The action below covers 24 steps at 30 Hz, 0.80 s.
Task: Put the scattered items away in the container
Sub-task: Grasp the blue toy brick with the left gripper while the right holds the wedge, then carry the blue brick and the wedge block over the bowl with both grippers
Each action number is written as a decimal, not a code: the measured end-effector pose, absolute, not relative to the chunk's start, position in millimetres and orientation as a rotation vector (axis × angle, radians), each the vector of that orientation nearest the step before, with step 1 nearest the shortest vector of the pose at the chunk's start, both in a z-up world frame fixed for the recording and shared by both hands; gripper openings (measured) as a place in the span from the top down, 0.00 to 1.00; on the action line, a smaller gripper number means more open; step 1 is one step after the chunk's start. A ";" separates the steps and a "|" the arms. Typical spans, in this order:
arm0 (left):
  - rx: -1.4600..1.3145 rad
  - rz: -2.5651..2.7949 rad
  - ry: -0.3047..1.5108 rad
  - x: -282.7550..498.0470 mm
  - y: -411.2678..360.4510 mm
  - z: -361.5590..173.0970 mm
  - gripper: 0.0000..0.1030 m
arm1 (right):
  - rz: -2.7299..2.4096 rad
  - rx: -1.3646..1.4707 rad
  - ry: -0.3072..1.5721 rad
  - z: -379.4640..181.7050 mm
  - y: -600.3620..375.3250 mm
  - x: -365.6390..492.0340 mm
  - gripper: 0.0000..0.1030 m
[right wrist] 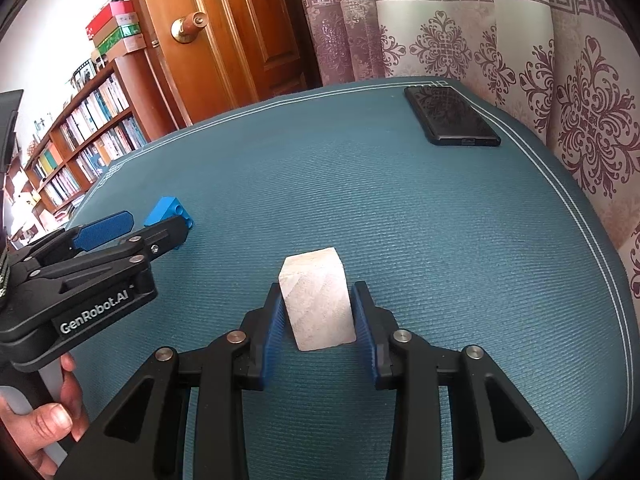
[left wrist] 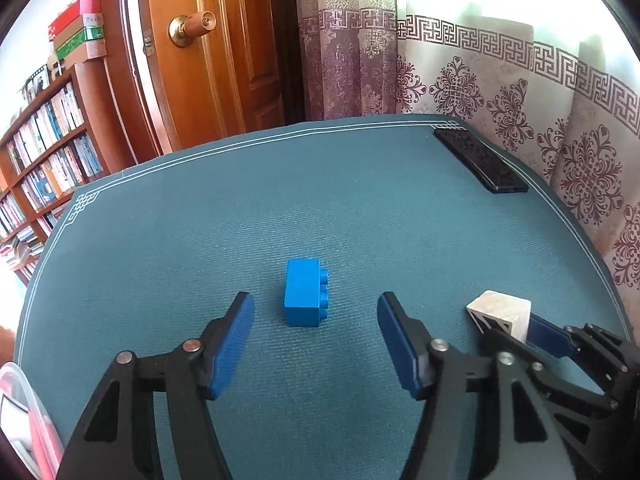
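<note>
**Operator:** Black linkages and blue pads of the left gripper (left wrist: 316, 314) fill the bottom of the left wrist view. Report jaw state and target position.

**Inspector:** Jaws spread wide, holding nothing. The blue brick (left wrist: 305, 298) lies on the teal mat (left wrist: 160, 240) directly ahead of the gap, centred between the fingertips but just beyond them. Its long axis runs roughly along the gripper's line of sight, studs facing right. The narrow width therefore spans the jaws, which suits a straight advance followed by closure.

**Operator:** Right side?

**Inspector:** The right gripper (right wrist: 320, 316) has both pads flush against the sides of the pale block (right wrist: 318, 304); judged as clamped on it. The block stands tall between the pads, with its base apparently on the mat. Lift cannot be confirmed.

**Operator:** Which arm serves the brick?

**Inspector:** The left. From the right wrist view the brick (right wrist: 168, 212) sits well to the left, partly behind the left gripper (right wrist: 132, 232).

**Operator:** Container location?

**Inspector:** A clear plastic bin edge (left wrist: 20, 412) shows at the lower left of the left wrist view; likely the container, though contents are unclear.

**Operator:** Legible markings?

**Inspector:** "GenRobot.AI" in white on the left gripper body. Book spines on the bookshelf (right wrist: 88, 132) are too small to read. A black phone (right wrist: 450, 116) lies at the far right corner; no text visible.
</note>
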<state>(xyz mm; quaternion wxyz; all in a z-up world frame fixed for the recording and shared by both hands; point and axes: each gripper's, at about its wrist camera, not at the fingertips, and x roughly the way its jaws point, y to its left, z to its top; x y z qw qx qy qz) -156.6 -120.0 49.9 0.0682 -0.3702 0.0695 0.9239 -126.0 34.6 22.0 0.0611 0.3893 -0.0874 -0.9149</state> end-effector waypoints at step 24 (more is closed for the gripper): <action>-1.047 2.812 0.133 -122.5 -138.1 63.8 0.75 | -2.774 1.075 -0.324 31.2 37.8 -118.1 0.67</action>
